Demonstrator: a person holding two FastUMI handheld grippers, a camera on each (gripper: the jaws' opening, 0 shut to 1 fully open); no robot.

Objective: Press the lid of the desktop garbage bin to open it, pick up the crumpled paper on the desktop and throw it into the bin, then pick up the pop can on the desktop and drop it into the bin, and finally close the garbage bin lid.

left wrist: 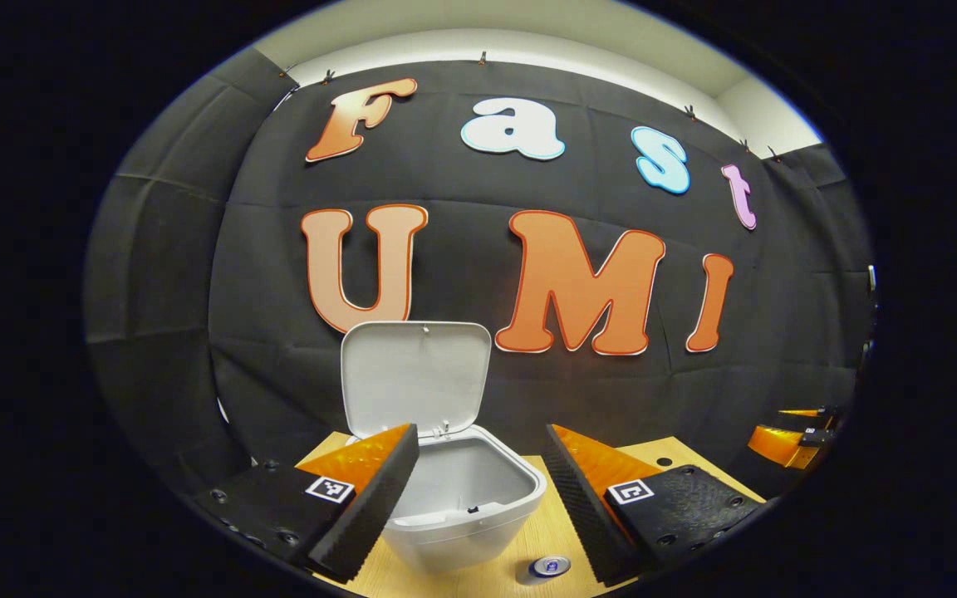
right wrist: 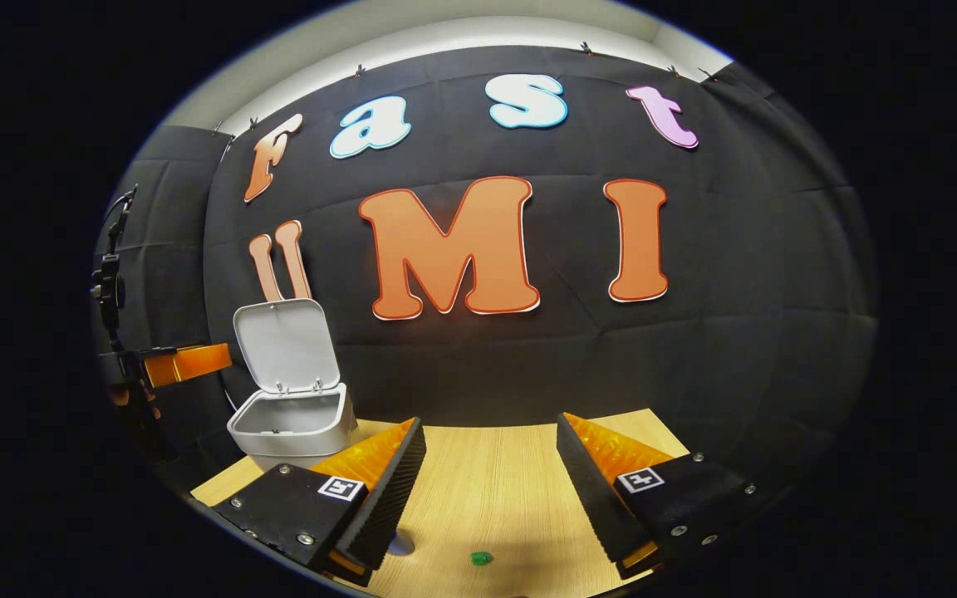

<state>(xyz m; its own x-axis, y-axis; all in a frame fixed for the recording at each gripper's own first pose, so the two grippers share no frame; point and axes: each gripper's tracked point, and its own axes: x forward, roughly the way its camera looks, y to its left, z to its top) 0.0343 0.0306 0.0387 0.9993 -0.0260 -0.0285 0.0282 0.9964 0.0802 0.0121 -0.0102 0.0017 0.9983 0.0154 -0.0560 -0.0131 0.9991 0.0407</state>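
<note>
Bin [left wrist: 462,507] lid [left wrist: 416,378] up, pop can [left wrist: 549,566] upright beside it, both grippers spread

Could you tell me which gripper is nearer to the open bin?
Left. The left gripper hovers right at the bin, open; the right gripper stands farther off to its side.

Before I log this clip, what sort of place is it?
Likely a staged recording booth, not a home: black cloth wall, a small wooden table, and a white bin with its lid up.
</note>
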